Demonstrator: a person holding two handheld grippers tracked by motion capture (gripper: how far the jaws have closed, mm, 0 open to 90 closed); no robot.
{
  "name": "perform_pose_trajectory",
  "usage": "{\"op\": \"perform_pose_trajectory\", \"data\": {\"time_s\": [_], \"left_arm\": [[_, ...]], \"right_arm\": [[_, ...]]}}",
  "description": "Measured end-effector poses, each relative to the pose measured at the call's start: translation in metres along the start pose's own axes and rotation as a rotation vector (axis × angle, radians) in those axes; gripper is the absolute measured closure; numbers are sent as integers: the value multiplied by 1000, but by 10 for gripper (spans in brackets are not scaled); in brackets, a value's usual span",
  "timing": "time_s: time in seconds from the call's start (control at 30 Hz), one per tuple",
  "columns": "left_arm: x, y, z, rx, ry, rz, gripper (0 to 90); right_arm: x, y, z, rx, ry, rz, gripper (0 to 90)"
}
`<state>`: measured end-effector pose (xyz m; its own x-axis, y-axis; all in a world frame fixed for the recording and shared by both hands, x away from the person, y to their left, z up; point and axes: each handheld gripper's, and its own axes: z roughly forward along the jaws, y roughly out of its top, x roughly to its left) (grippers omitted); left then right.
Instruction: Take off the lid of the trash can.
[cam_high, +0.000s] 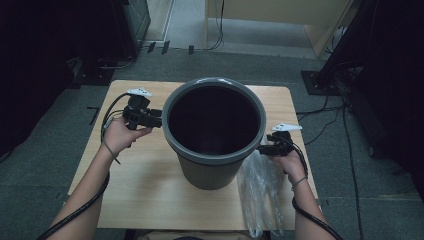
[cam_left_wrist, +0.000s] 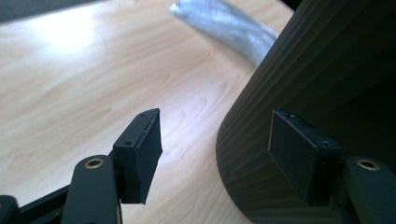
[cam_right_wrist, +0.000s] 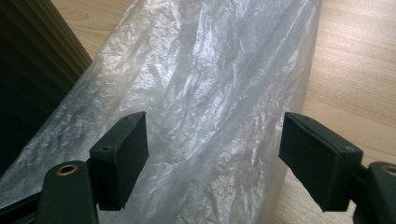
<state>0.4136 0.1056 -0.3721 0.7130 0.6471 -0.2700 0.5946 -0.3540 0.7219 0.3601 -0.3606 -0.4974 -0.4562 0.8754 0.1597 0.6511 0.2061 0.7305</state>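
Observation:
A grey ribbed waste bin (cam_high: 214, 131) stands upright in the middle of the wooden table (cam_high: 145, 190), its inside dark and bare. A clear plastic bag (cam_high: 260, 190) lies flat on the table to the bin's right, reaching the front edge. My left gripper (cam_high: 156, 119) is at the bin's left rim, open; in the left gripper view its jaws stand apart beside the ribbed wall (cam_left_wrist: 317, 74), holding nothing. My right gripper (cam_high: 264, 148) hovers at the bin's right rim above the bag, open, with the crinkled bag (cam_right_wrist: 210, 93) below its spread jaws.
The table's front and left parts are bare wood. Cables (cam_high: 345, 150) run over the grey floor at the right. Dark equipment (cam_high: 75, 30) stands at the back left, and a light wooden cabinet (cam_high: 280, 15) at the back.

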Motion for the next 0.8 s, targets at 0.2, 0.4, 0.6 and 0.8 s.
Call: {"op": "perform_pose_trajectory", "data": {"time_s": [0.2, 0.4, 0.6, 0.8], "left_arm": [[-2, 9, -3, 7, 1, 9, 339], [-3, 25, -15, -7, -45, -15, 339], [-7, 40, -24, -10, -20, 23, 339], [-7, 52, -32, -27, 7, 35, 339]], "right_arm": [[-2, 1, 0, -4, -7, -6, 219], [-8, 1, -5, 9, -9, 14, 235], [-11, 0, -5, 13, -6, 22, 253], [-11, -3, -3, 38, -6, 17, 256]]}}
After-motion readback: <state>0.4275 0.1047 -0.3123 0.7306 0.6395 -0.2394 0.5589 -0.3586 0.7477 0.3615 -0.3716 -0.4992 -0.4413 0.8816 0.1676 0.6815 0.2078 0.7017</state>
